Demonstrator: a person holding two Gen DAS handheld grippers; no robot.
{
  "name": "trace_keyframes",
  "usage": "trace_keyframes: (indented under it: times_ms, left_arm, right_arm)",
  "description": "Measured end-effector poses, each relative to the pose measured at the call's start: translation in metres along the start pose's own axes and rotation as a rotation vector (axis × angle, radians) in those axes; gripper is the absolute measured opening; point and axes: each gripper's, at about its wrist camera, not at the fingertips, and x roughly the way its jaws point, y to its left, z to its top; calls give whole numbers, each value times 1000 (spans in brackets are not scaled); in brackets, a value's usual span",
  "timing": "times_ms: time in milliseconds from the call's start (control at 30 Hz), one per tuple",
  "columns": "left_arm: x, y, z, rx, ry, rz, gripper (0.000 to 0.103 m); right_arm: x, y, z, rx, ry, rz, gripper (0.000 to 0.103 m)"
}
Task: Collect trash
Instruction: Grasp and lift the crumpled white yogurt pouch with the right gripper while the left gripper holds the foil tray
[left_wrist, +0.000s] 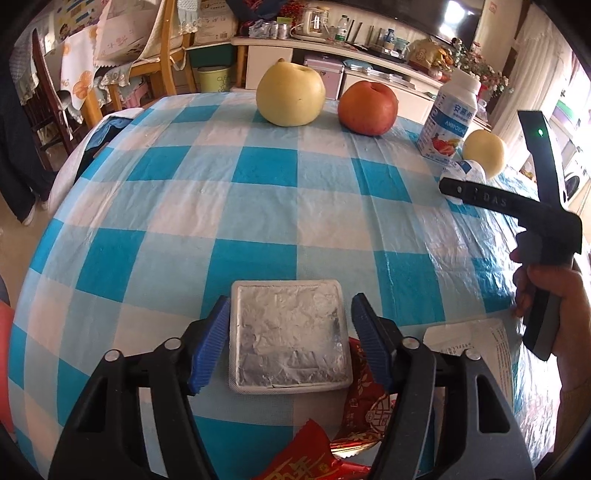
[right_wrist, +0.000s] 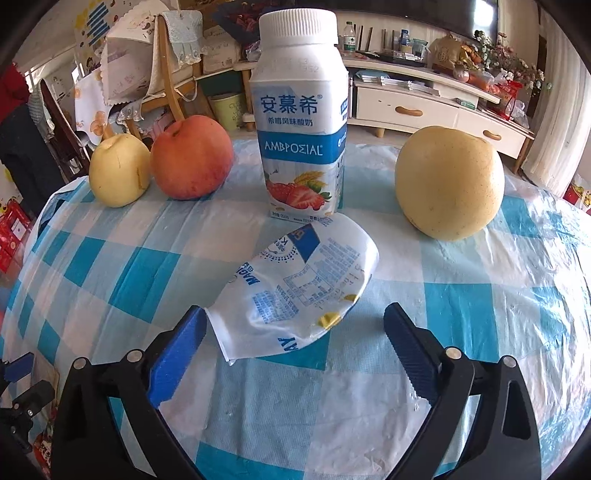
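left wrist – gripper (left_wrist: 290, 341) astride foil tray (left_wrist: 290, 332)

tablecloth (left_wrist: 258, 206): blue-white check | apple (left_wrist: 368, 108): red | tray (left_wrist: 288, 339): silver foil

blue-checked table (left_wrist: 258, 206) — pears (left_wrist: 290, 94), apple (left_wrist: 368, 108), yogurt bottle (right_wrist: 300, 110), foil tray (left_wrist: 290, 334), wrappers (right_wrist: 295, 284)

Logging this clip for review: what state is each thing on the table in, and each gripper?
Foil-topped tray: flat, foil sealed, between the left fingers.
Left gripper: around the tray, right finger short of it.
White pouch: lying crumpled, flattened.
Right gripper: wide open around the pouch.
Yogurt bottle: upright, capped.
Red wrappers: crumpled, lying flat.
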Motion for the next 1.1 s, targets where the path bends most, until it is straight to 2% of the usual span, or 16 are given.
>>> trace_keyframes:
  times_ms: [167, 233, 300, 367, 400, 467, 567, 767, 833, 900, 967, 1100]
  left_arm:
    - [0, -5, -1, 15, -9, -7, 63]
    - [0, -5, -3, 11, -12, -11, 63]
    - [-1, -4, -3, 6, -13, -17, 63]
    - [-2, -2, -3, -2, -16, -20, 63]
    - [-3, -2, -4, -4, -19, -20, 63]
    - [-6, -1, -3, -10, -29, -26, 63]
    - [-10, 2, -2, -20, -44, -41, 63]
    - [-18, 10, 0, -51, -74, -67, 63]
    - [-20, 12, 0, -59, -79, -74, 63]
    - [-21, 13, -1, -63, -78, -79, 63]
    - [-22, 15, -3, -70, -76, -88, 63]
    - [-26, 17, -5, -74, -82, -97, 63]
  right_arm:
    - [6, -4, 6, 13, -2, -7, 95]
    - [3, -7, 6, 24, -16, -11, 85]
    - [1, -7, 6, 8, -21, -33, 68]
    - [-1, -10, 5, 4, -26, -23, 63]
    - [-2, -11, 5, 5, -31, -13, 52]
    - [-4, -13, 3, -6, -32, -17, 43]
    - [-7, -16, 0, -7, -33, -16, 38]
    - [-18, -24, -11, 9, -37, 14, 37]
    - [-26, -27, -13, 16, -45, 21, 33]
    - [-39, -30, -14, 27, -61, 29, 23]
    - [-48, -32, -16, 32, -63, 32, 23]
    - [-55, -39, -26, 61, -10, 46, 23]
